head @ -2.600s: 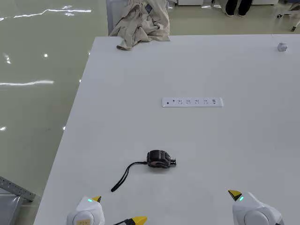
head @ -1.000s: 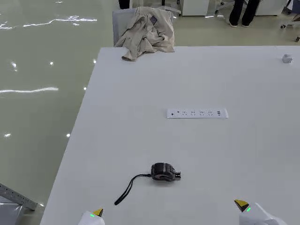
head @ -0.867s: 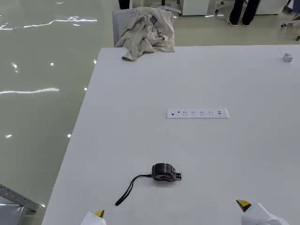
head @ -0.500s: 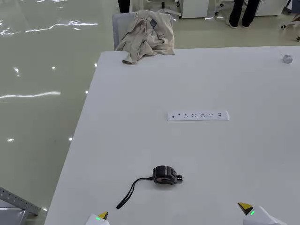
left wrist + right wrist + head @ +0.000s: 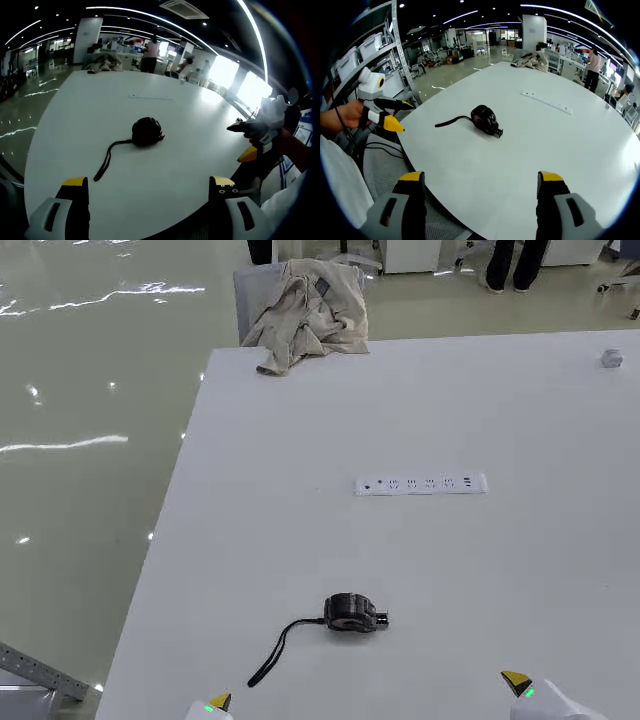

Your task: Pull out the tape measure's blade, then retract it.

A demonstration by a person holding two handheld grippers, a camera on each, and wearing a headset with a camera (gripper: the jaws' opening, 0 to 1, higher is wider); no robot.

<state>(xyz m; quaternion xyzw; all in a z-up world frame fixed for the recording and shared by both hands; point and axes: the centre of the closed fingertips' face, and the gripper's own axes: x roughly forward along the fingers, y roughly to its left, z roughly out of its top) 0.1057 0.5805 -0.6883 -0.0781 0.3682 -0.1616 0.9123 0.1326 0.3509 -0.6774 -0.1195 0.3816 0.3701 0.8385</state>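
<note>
A black tape measure [image 5: 350,612] lies on the white table [image 5: 420,410], its blade in and its black wrist strap [image 5: 272,647] trailing to the left. It also appears as the tape measure [image 5: 147,132] ahead of my left gripper [image 5: 149,190], which is open and held near the table's front edge. My right gripper [image 5: 481,186] is open too, with the tape measure [image 5: 486,119] lying well ahead of it. In the head view, the left gripper's yellow tip [image 5: 218,702] and the right gripper's yellow tip [image 5: 516,681] show at the bottom edge. Both are apart from the tape.
A white power strip [image 5: 420,484] lies mid-table beyond the tape. A beige jacket [image 5: 308,302] hangs over a chair at the far left corner. A small grey object [image 5: 611,358] sits far right. The table's left edge [image 5: 160,540] drops to a shiny floor.
The head view has tilted a little, so the table sits lower in frame. Both grippers have dropped toward the bottom edge. The tape measure has not moved.
</note>
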